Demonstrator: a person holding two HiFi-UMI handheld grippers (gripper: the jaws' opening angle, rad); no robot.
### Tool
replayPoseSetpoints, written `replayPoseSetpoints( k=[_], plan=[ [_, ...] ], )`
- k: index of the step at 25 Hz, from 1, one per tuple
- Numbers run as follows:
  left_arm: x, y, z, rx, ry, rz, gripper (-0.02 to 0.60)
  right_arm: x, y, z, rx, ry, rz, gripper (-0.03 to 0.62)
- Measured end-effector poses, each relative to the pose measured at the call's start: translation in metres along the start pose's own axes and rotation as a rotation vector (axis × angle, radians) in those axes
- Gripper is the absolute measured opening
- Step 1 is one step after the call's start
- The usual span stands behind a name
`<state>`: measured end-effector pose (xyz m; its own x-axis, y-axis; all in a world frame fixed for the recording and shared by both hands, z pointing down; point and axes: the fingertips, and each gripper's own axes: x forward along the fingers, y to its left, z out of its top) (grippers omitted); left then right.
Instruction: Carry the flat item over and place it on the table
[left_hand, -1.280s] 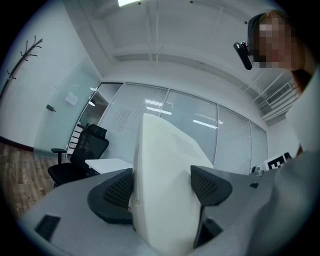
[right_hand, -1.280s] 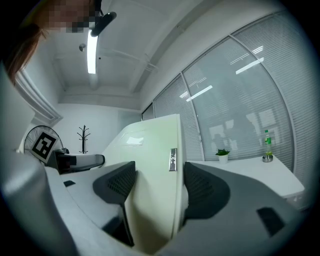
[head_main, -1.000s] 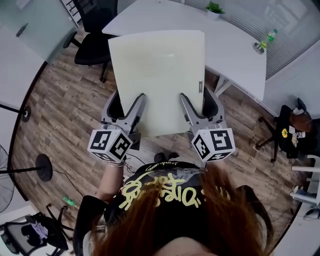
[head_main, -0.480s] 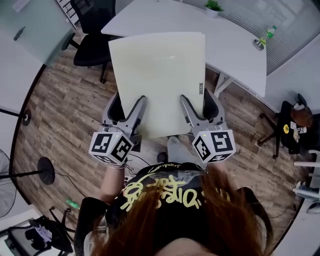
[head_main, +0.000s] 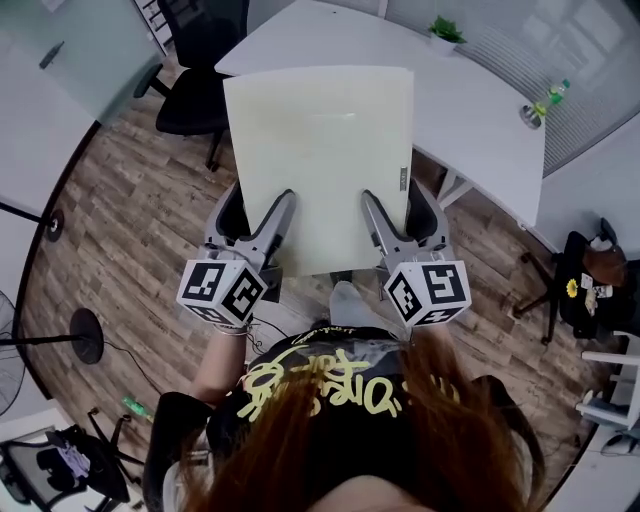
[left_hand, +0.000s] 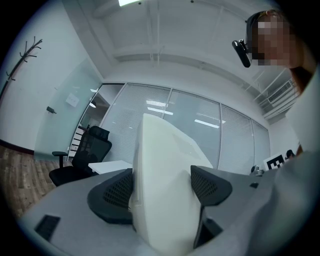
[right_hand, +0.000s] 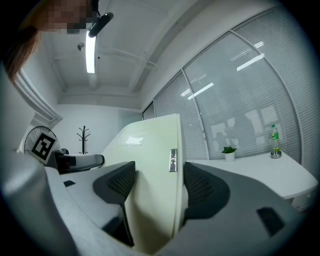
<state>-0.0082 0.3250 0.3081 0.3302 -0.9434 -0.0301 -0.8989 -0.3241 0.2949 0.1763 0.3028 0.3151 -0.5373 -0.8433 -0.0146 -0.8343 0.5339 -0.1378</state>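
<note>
Shift since a second ago: the white table (head_main: 470, 110) has slid nearer and lower in the head view, so the panel's far edge now covers more of it; both grips look unchanged.
Flat panel (head_main: 320, 150): a thin, rigid, pale cream sheet, nearly square with slightly rounded corners, smooth and faintly glossy; it is held out in front of the person, in the air, its far part over the table's near edge and its near part over the floor.
Panel detail: a small metal tag (head_main: 402, 180) sits on the right-hand edge, just beside the right gripper's outer finger.
Left gripper (head_main: 257, 210): clamped on the panel's near edge towards its left; in the left gripper view the dark, mesh-textured pads (left_hand: 116, 192) press both faces of the sheet.
Right gripper (head_main: 397, 205): clamped on the same edge towards its right; in the right gripper view its pads (right_hand: 200, 187) close on the sheet, and the tag (right_hand: 173, 160) shows between them on the rim.
Marker cubes (head_main: 222, 290): white with black square patterns, one at the rear of each gripper.
Table: smooth white top, curved in outline; a potted plant (head_main: 445, 30) and a bottle (head_main: 556, 92) stand near its far side.
Floor (head_main: 130, 230): grey-brown wood planks.
Office chair (head_main: 195, 100): black, left of the table.
</note>
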Motion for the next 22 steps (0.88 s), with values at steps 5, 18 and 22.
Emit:
replayPoseSetpoints(
  k=[5, 18, 22],
  plan=[
    [0.037, 0.019, 0.007, 0.021, -0.005, 0.016, 0.360, 0.043, -0.018, 0.000, 0.019, 0.007, 0.012, 0.310],
    [0.143, 0.059, 0.017, 0.011, -0.015, 0.075, 0.360, 0.151, -0.079, 0.010, 0.017, 0.014, 0.070, 0.310],
    [0.171, 0.066, 0.019, 0.017, -0.029, 0.094, 0.360, 0.177, -0.098, 0.013, 0.013, 0.009, 0.092, 0.310]
  ],
)
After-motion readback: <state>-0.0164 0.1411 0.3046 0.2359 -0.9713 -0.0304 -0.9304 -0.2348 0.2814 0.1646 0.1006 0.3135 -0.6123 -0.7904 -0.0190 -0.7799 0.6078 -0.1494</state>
